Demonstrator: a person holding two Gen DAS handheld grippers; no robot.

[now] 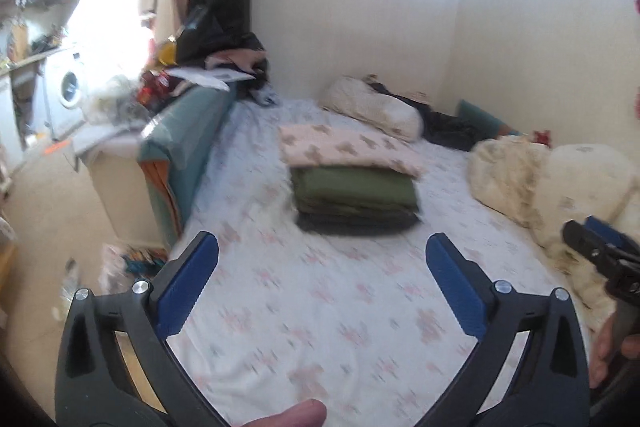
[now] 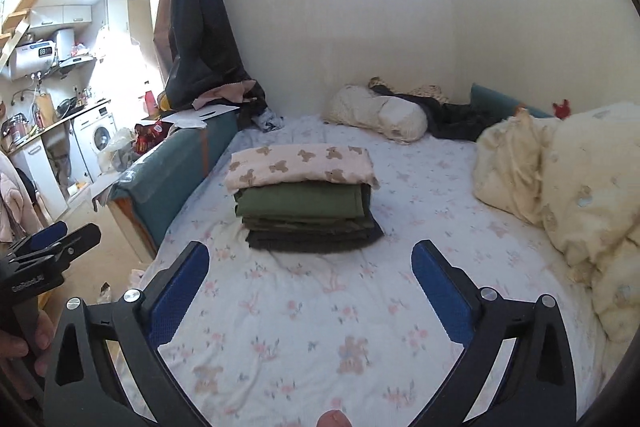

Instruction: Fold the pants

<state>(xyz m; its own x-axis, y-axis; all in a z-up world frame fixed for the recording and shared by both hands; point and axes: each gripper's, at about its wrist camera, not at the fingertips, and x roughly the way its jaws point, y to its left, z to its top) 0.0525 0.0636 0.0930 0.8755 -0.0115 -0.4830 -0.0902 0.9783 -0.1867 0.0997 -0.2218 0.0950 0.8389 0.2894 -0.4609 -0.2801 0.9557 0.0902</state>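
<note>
A stack of folded pants lies on the bed's floral sheet: pale pink teddy-bear pants on top, olive green ones below, dark grey ones at the bottom. The stack also shows in the left wrist view. My left gripper is open and empty, above the sheet short of the stack. My right gripper is open and empty, also short of the stack. Each gripper shows at the other view's edge: the right one and the left one.
A cream duvet is bunched along the bed's right side. A pillow and dark clothes lie at the far wall. A teal bed board runs along the left edge, floor and a washing machine beyond.
</note>
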